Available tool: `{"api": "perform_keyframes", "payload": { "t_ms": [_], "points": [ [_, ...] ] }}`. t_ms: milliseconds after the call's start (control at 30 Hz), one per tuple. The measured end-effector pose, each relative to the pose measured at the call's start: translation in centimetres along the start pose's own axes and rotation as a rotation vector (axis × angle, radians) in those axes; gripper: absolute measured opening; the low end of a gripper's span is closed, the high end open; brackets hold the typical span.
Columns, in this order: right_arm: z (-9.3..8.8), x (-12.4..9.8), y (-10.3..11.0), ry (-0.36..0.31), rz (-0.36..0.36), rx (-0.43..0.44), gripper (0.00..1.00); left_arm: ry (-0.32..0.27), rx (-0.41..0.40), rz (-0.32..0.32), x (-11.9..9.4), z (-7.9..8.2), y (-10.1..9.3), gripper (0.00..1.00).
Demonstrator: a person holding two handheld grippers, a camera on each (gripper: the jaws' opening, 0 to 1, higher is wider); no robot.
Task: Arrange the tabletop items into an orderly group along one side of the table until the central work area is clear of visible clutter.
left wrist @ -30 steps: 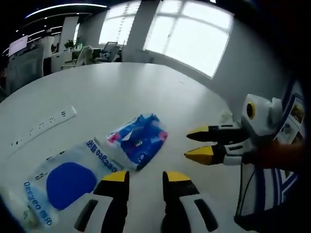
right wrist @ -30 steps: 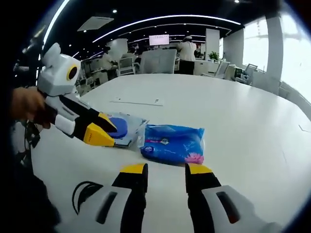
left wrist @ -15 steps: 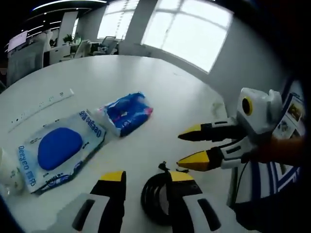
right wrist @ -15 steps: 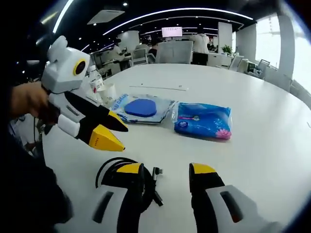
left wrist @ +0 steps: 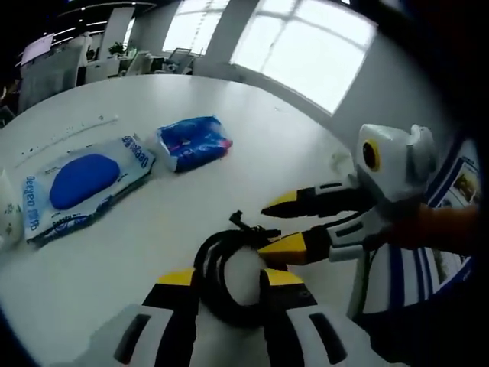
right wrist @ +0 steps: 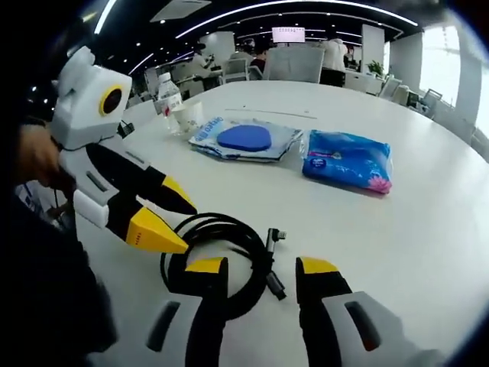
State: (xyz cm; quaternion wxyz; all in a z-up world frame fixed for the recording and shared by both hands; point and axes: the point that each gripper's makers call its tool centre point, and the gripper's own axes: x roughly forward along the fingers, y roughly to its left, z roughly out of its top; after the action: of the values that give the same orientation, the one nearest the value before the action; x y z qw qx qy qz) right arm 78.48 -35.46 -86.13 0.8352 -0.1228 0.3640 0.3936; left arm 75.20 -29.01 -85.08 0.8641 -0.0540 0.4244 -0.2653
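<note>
A black coiled cable [left wrist: 208,256] lies on the white table [left wrist: 252,122] near its front edge. My left gripper [left wrist: 231,279] is open above the coil, its jaws on either side of it. My right gripper [left wrist: 273,227] comes in from the right, open, with its tips over the coil's far edge. In the right gripper view the cable [right wrist: 229,224] lies just ahead of my right gripper [right wrist: 262,266], and the left gripper [right wrist: 178,225] reaches in from the left. Farther back lie a blue tissue pack [right wrist: 348,160] and a clear bag with a blue pad [right wrist: 244,139].
A bottle [right wrist: 170,95] and a paper cup [right wrist: 187,118] stand beside the clear bag. A white power strip [right wrist: 267,113] lies further back. The tissue pack [left wrist: 191,141] and the bag [left wrist: 76,183] sit side by side. Office desks, chairs and people are beyond the table.
Both views have drawn back toward the table's near edge, bringing the coiled cable into view under the jaws. The bag and tissue pack now sit further away. Both grippers stay open.
</note>
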Motion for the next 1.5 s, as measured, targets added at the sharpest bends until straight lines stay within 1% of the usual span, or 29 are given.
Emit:
{"api": "perform_keyframes", "payload": {
  "t_ms": [33, 133, 233, 333, 367, 467, 600, 800, 867, 900, 967, 1133, 1200, 1233, 1300, 1367, 1500],
  "points": [
    [-0.1, 0.1, 0.0, 0.003, 0.001, -0.003, 0.30, -0.002, -0.010, 0.002, 0.0, -0.1, 0.0, 0.27],
    [-0.6, 0.3, 0.1, 0.006, 0.004, -0.007, 0.26, 0.001, -0.014, 0.021, -0.1, -0.9, 0.2, 0.26],
    [-1.0, 0.4, 0.2, 0.005, 0.001, 0.004, 0.25, 0.007, -0.020, 0.028, 0.0, -1.6, 0.1, 0.26],
    [-1.0, 0.4, 0.1, 0.001, -0.007, 0.006, 0.23, 0.014, -0.013, 0.056, 0.3, -2.2, 0.5, 0.25],
    [-1.1, 0.4, -0.1, -0.001, -0.013, 0.010, 0.21, 0.028, -0.008, 0.067, 0.5, -2.6, 0.5, 0.25],
    [-1.1, 0.6, -0.4, -0.004, -0.025, 0.005, 0.18, 0.015, -0.014, 0.090, 0.8, -2.5, 0.8, 0.23],
    [-1.3, 0.9, -0.4, -0.004, -0.030, 0.009, 0.16, 0.002, -0.020, 0.117, 1.0, -2.3, 1.3, 0.19],
    [-1.3, 0.9, 0.1, -0.021, -0.023, 0.034, 0.14, -0.006, -0.029, 0.132, 1.1, -2.2, 1.8, 0.14],
    [-1.4, 1.0, 0.2, -0.021, -0.016, 0.044, 0.12, -0.006, -0.068, 0.128, 1.1, -2.3, 1.9, 0.11],
    [-1.3, 0.9, 0.3, -0.023, -0.015, 0.046, 0.11, -0.005, -0.075, 0.129, 1.1, -2.4, 2.0, 0.10],
    [-1.3, 0.9, 0.6, -0.024, -0.021, 0.061, 0.10, -0.005, -0.075, 0.130, 1.1, -2.3, 2.0, 0.09],
    [-1.4, 0.9, 0.4, -0.023, -0.024, 0.116, 0.08, 0.011, -0.077, 0.129, 1.2, -2.4, 2.0, 0.08],
    [-1.4, 0.7, 0.5, -0.021, -0.031, 0.134, 0.08, 0.024, -0.127, 0.119, 1.2, -2.4, 1.9, 0.07],
    [-1.5, 0.6, 0.5, -0.019, -0.035, 0.142, 0.08, 0.025, -0.140, 0.115, 1.1, -2.3, 1.8, 0.07],
    [-1.5, 0.3, 0.6, -0.022, -0.037, 0.200, 0.07, 0.020, -0.140, 0.114, 0.7, -2.2, 1.7, 0.06],
    [-1.3, -0.1, 0.5, -0.035, -0.043, 0.201, 0.07, 0.012, -0.151, 0.106, 0.3, -2.0, 1.4, 0.06],
    [-0.6, -0.8, 0.3, -0.047, -0.060, 0.218, 0.07, 0.010, -0.146, 0.091, -0.2, -1.5, 0.9, 0.05]
  ]
}}
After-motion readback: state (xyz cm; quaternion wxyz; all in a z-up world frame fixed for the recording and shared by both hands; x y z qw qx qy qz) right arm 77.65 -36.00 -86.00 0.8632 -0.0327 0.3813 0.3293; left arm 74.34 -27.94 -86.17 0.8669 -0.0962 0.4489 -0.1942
